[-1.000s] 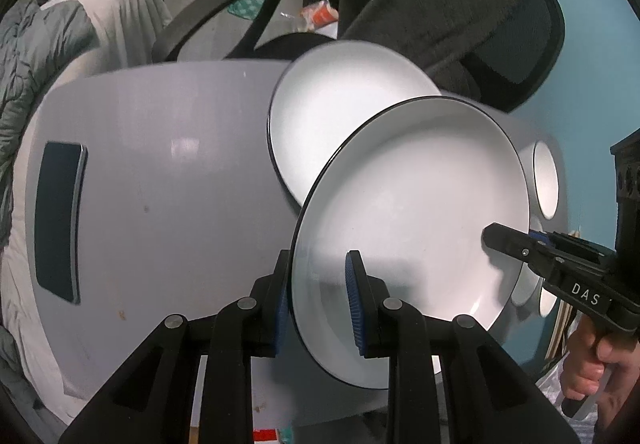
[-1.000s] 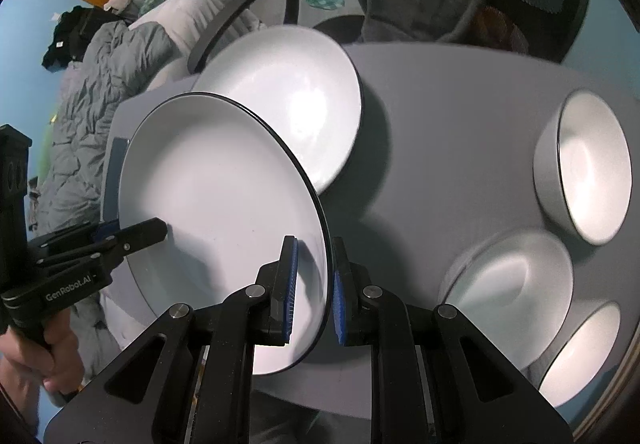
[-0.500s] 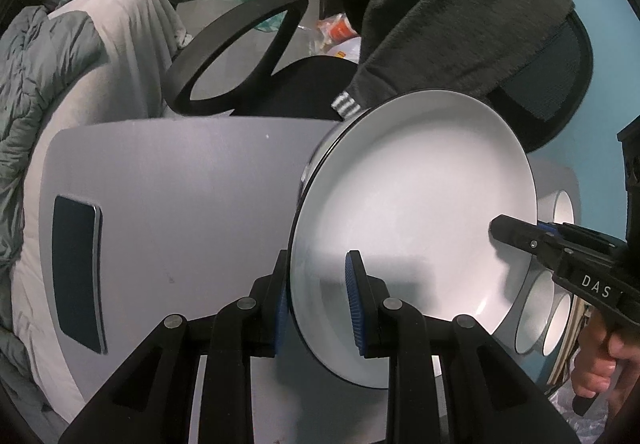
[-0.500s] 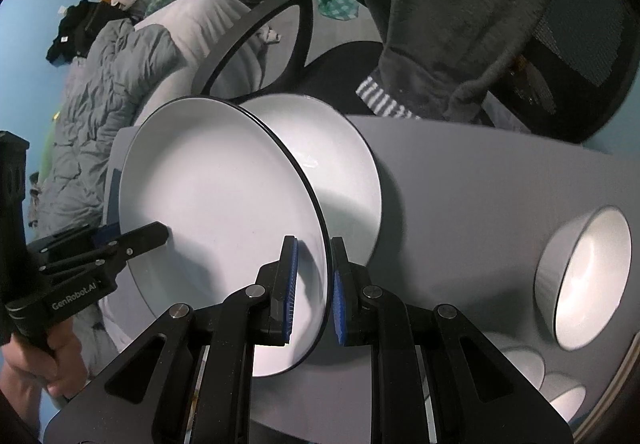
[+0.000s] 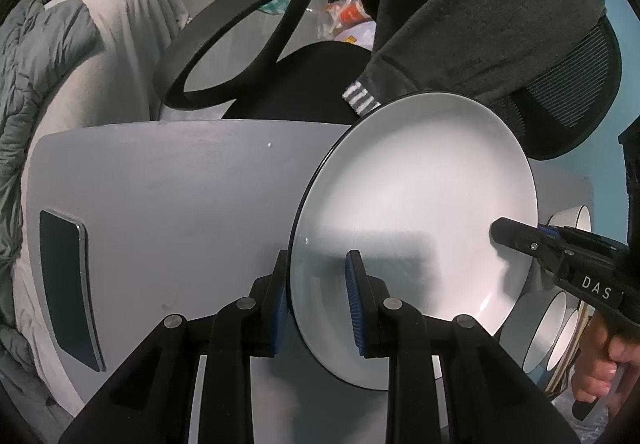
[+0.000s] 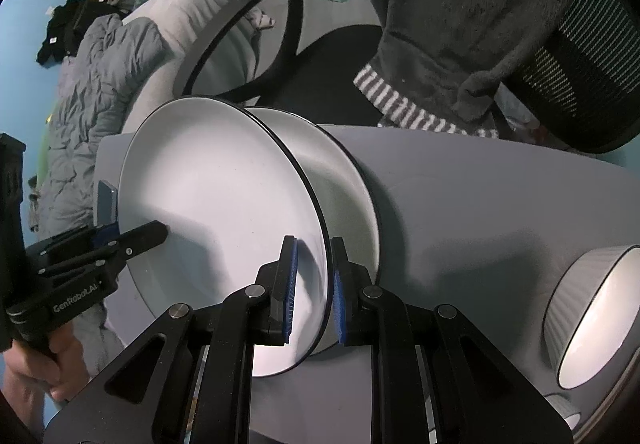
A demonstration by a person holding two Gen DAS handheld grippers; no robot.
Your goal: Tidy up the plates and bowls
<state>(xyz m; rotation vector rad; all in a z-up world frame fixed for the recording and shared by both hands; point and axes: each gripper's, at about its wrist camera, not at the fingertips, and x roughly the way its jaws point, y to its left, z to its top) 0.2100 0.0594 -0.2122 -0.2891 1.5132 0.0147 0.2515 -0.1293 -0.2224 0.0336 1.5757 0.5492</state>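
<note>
A white plate with a black rim (image 5: 416, 212) is held tilted above the grey table (image 5: 180, 196). My left gripper (image 5: 318, 300) is shut on its near-left rim. My right gripper (image 6: 312, 288) is shut on its opposite rim and also shows in the left wrist view (image 5: 520, 240). The held plate (image 6: 216, 220) hovers just over a second white plate (image 6: 344, 188) lying on the table; in the left wrist view that one is hidden. Grey-sided white bowls stand to the right (image 6: 592, 312) (image 5: 544, 328).
A dark phone (image 5: 64, 288) lies on the table's left part. A black office chair (image 5: 256, 56) with a dark garment (image 5: 472, 4) stands behind the table. Bedding (image 6: 100, 68) lies to the left. The left gripper shows in the right wrist view (image 6: 132, 240).
Both grippers carried the held plate away from me and down, so it now covers most of the second plate on the table. The grips have not changed.
</note>
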